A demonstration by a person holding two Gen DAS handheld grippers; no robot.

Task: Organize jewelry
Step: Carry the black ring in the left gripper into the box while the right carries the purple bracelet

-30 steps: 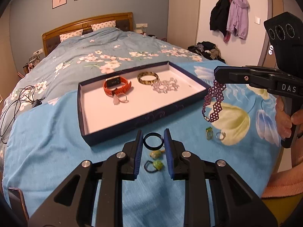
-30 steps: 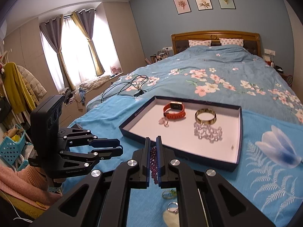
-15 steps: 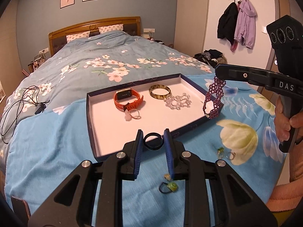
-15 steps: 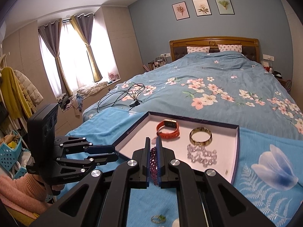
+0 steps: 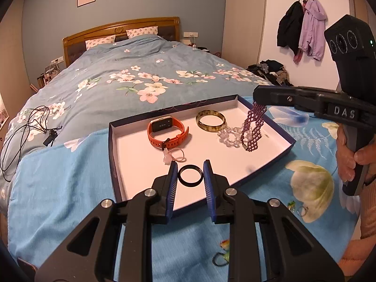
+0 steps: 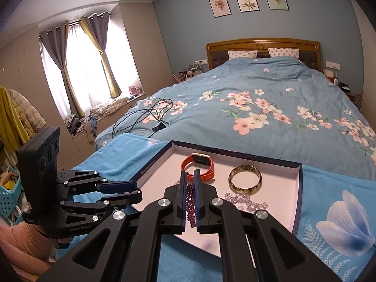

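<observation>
A: Black ring (image 5: 189,175), centre frame, pinched by the left gripper (image 5: 189,176) above the tray (image 5: 112,155).

B: The right gripper (image 6: 190,196), lettered "DAS", clamps the purple bracelet (image 5: 253,129) dangling over the tray's right side.

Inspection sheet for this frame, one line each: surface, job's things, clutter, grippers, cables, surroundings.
Surface: blue blanket over a floral bed.
Job's things: tray holds orange watch, bangle, clear bead bracelet, small pendant ring; small rings and green trinkets lie outside it.
Clutter: nothing seen.
Grippers: left gripper shut on black ring; right gripper shut on purple bracelet, which hangs over the tray.
Cables: black cord on the bed.
Surroundings: coats on wall hooks, curtained window.
</observation>
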